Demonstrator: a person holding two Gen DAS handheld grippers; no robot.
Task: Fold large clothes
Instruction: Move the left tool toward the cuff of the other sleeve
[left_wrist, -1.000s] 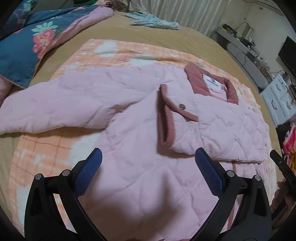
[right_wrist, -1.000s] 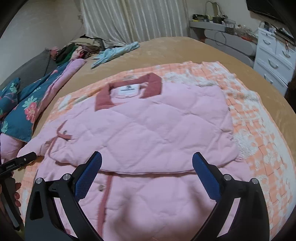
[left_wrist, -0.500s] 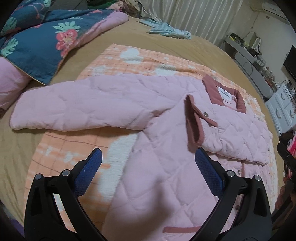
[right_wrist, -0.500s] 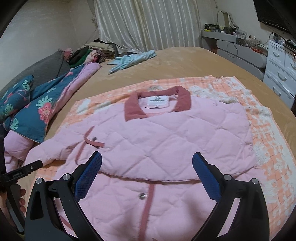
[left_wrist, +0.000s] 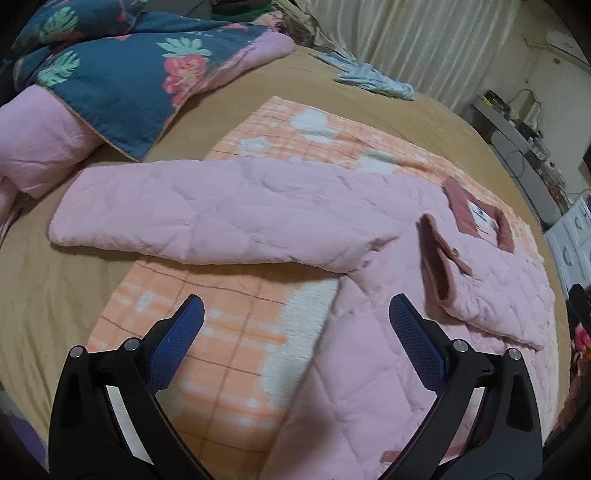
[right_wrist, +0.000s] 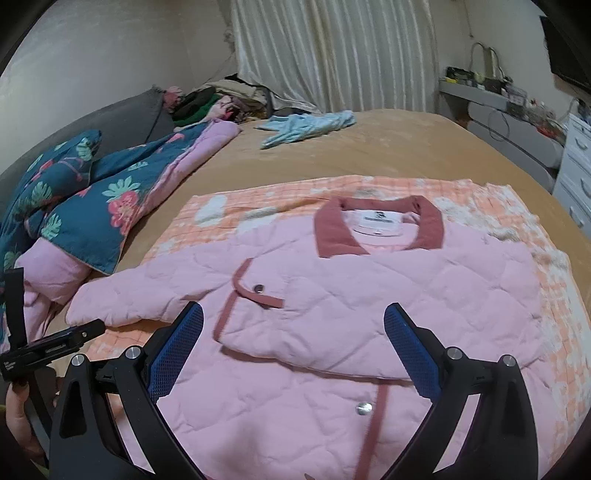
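Tan cloth covers the bed (right_wrist: 424, 147), which carries everything here. On it lies an orange checked blanket (left_wrist: 236, 354), and spread over that blanket is the pink quilted jacket (right_wrist: 406, 295), front up, its dusty-rose collar (right_wrist: 376, 229) toward the curtain.

By my reading the folding is partly done. One sleeve is already laid across the chest, its rose cuff (left_wrist: 437, 266) resting near the middle of the body. The other sleeve (left_wrist: 221, 214) lies straight out to the side, reaching off the blanket onto the bare bed cover, close to the floral quilt (left_wrist: 110, 66). That sleeve has yet to be brought in, and after it the body would need doubling from hem toward collar.

No containers show in either view; a drawer unit (right_wrist: 576, 177) stands beside the bed with its drawers closed, contents unseen. A pale blue garment (right_wrist: 306, 125) lies loose, well apart from the jacket.

Left tool (left_wrist: 295, 332) hangs above the blanket just below the outstretched sleeve, jaws wide and holding nothing. Right tool (right_wrist: 291, 343) hovers over the jacket's front, jaws also wide and empty. A metal snap (right_wrist: 364, 408) sits between its fingers on the placket.
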